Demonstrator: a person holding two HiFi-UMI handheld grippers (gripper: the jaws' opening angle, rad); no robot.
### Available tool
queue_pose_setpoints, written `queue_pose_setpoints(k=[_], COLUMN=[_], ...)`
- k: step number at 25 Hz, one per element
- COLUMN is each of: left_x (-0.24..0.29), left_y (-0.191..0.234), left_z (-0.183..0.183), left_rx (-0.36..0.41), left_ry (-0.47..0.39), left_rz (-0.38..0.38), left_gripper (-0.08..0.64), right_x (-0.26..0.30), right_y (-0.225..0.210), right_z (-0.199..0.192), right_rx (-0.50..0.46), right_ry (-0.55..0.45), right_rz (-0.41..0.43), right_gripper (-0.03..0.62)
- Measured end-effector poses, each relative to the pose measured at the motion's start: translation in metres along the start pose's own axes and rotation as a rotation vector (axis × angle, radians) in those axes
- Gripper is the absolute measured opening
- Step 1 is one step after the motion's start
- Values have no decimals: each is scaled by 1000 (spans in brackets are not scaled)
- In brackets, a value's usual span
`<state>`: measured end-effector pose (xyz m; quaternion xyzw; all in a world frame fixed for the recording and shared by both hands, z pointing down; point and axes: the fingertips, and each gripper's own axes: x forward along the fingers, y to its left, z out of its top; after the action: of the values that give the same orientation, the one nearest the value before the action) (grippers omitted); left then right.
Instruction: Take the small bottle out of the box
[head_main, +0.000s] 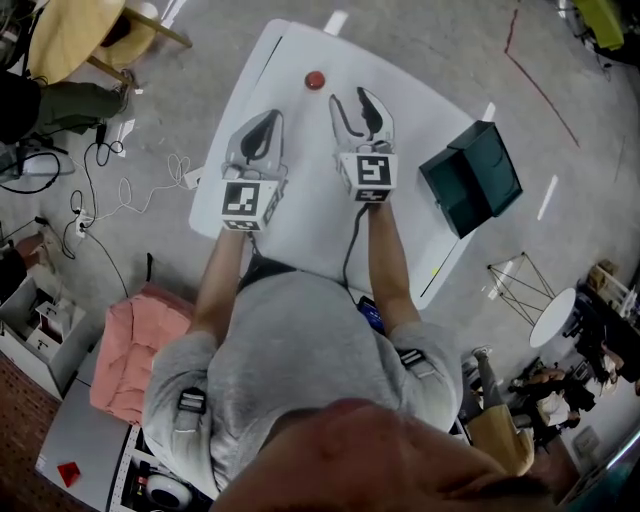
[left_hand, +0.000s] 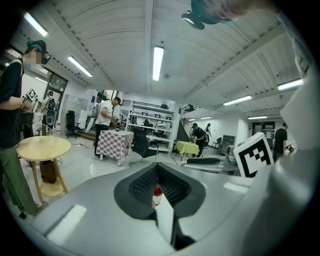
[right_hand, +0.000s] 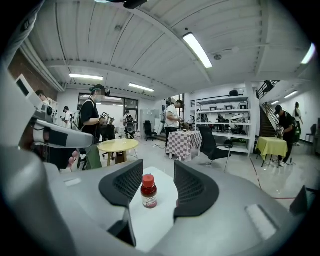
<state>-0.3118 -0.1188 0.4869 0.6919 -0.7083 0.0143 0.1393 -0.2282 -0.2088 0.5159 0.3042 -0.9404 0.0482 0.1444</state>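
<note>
1. The person (head_main: 300, 370), in a grey shirt, stood at the white tabletop (head_main: 300, 215). Both forearms reached forward side by side, and each hand held a gripper low over the tabletop with its jaws pointing away from the body.
2. The box (head_main: 470, 178), dark green, sat at the tabletop's right edge, to the right of both grippers.
3. The right gripper (head_main: 353, 105) had its jaws spread wide with nothing between the pads.
4. The left gripper (head_main: 268, 118) had its jaws drawn almost together, with only a slit left, and it held nothing.
5. The bottle (head_main: 315, 80) stood upright on the tabletop near the far edge, outside the box and well apart from it. It was ahead of both grippers and touched neither.
6. In the head view the bottle was only a red dot, and only that view showed the box.
7. The right gripper view framed the bottle (right_hand: 149, 192) in the gap of the right gripper (right_hand: 159, 166), showing a red cap, a dark body and a label.
8. The left gripper view gave a sliver of the bottle (left_hand: 157, 195) through the slit of the left gripper (left_hand: 157, 167).
9. The floor (head_main: 420, 50) was grey, with cables (head_main: 100, 190) and a pink cushion (head_main: 135, 345) to the left.
10. The gripper views showed a hall with strip lights, a round table (right_hand: 118, 145), a checkered table (right_hand: 186, 140), shelves (right_hand: 225, 122) and people standing about.
</note>
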Motion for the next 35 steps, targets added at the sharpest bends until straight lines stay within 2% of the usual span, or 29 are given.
queue_pose_setpoints(k=[13, 35], left_x=[-20, -45], left_y=[-62, -206], left_z=[20, 29], left_rx=[45, 146], left_ry=[-46, -72], left_rz=[-61, -226], left_gripper=[11, 11], right_x=[-80, -250], right_y=[-34, -105], right_z=[9, -9], right_rx=[-14, 33], right_ry=[-44, -108], right_rz=[-103, -335], right_gripper=[157, 79])
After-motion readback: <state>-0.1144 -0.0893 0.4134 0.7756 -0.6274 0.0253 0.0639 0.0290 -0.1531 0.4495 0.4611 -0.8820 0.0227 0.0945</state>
